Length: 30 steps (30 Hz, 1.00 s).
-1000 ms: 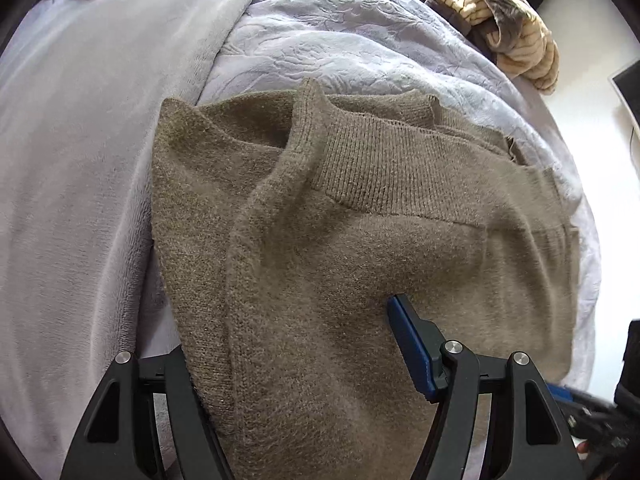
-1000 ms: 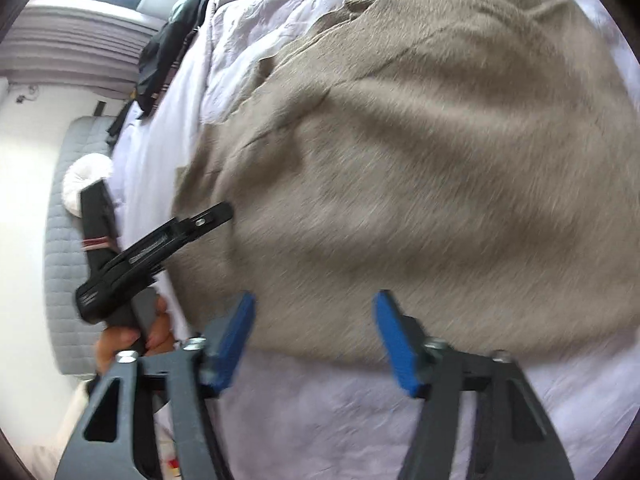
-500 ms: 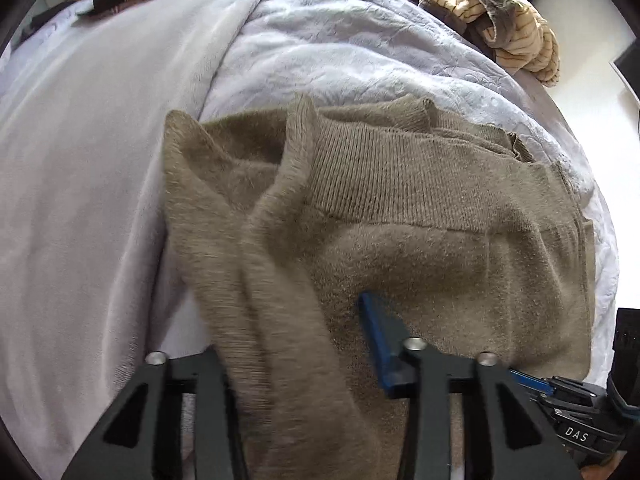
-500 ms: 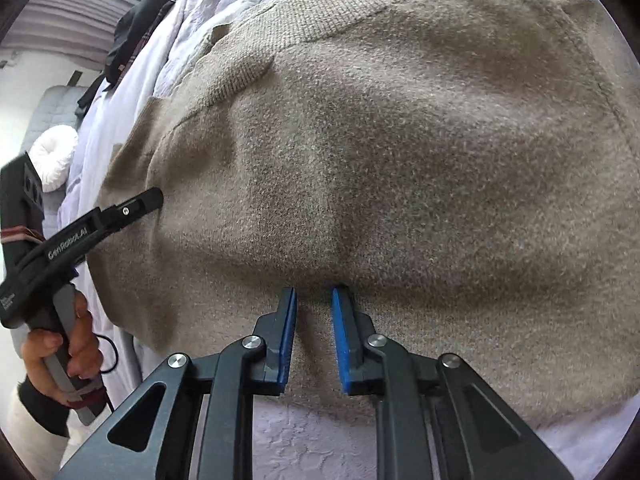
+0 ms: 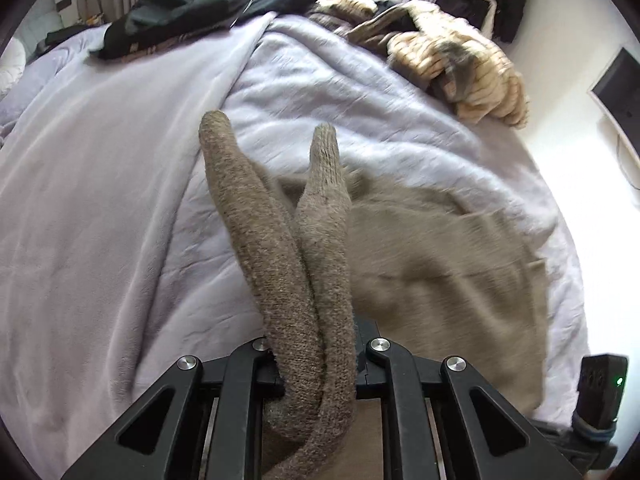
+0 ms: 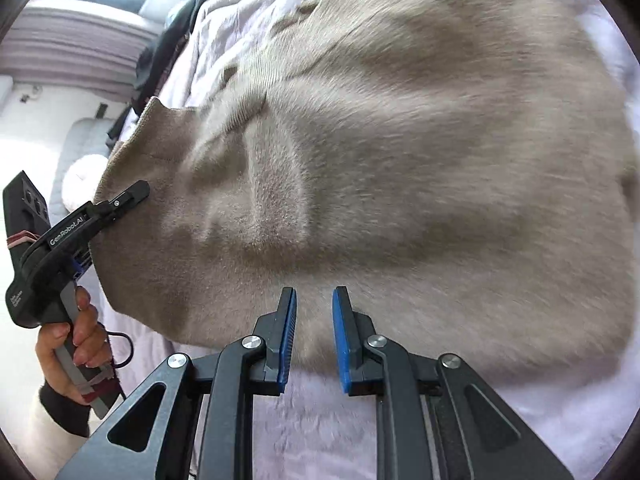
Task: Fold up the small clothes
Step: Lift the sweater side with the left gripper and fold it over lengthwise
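Note:
A small olive-brown knit sweater lies on a lilac blanket. My left gripper is shut on a bunched fold of the sweater, which stands up between its jaws in two ridges; it also shows in the right wrist view clamped on the sweater's left edge. My right gripper stands at the sweater's near hem with its blue pads a narrow gap apart and the hem between the tips; no cloth is pinched tight that I can see.
A pile of dark clothes and a striped beige garment lie at the far end of the bed. The bed's right edge drops to a white floor. A hand holds the left gripper's handle.
My left gripper has closed on the sweater's edge and lifted it, so the fold now stands up between its jaws. My right gripper stays narrowly parted at the hem.

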Available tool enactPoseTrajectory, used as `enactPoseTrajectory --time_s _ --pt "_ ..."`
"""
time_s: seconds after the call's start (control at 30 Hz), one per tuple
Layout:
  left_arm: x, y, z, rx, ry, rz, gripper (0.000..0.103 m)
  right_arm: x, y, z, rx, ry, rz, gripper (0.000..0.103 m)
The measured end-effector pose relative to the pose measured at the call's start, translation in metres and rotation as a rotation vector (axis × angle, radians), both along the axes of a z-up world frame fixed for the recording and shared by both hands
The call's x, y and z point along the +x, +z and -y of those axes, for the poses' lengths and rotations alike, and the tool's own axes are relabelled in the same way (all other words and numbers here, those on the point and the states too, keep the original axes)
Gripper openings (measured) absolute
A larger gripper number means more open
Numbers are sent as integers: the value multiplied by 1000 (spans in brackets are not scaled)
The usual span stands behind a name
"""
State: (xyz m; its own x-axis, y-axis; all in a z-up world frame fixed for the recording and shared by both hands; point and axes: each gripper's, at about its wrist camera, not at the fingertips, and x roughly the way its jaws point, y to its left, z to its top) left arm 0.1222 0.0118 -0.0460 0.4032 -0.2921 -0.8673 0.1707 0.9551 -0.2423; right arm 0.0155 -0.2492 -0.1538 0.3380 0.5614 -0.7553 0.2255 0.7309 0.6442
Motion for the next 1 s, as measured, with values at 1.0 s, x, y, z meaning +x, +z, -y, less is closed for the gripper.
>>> enactPoseTrajectory --time_s 1.0 --pt "-52 -11 247 55 -467 -19 21 -66 -9 150 385 -368 127 47"
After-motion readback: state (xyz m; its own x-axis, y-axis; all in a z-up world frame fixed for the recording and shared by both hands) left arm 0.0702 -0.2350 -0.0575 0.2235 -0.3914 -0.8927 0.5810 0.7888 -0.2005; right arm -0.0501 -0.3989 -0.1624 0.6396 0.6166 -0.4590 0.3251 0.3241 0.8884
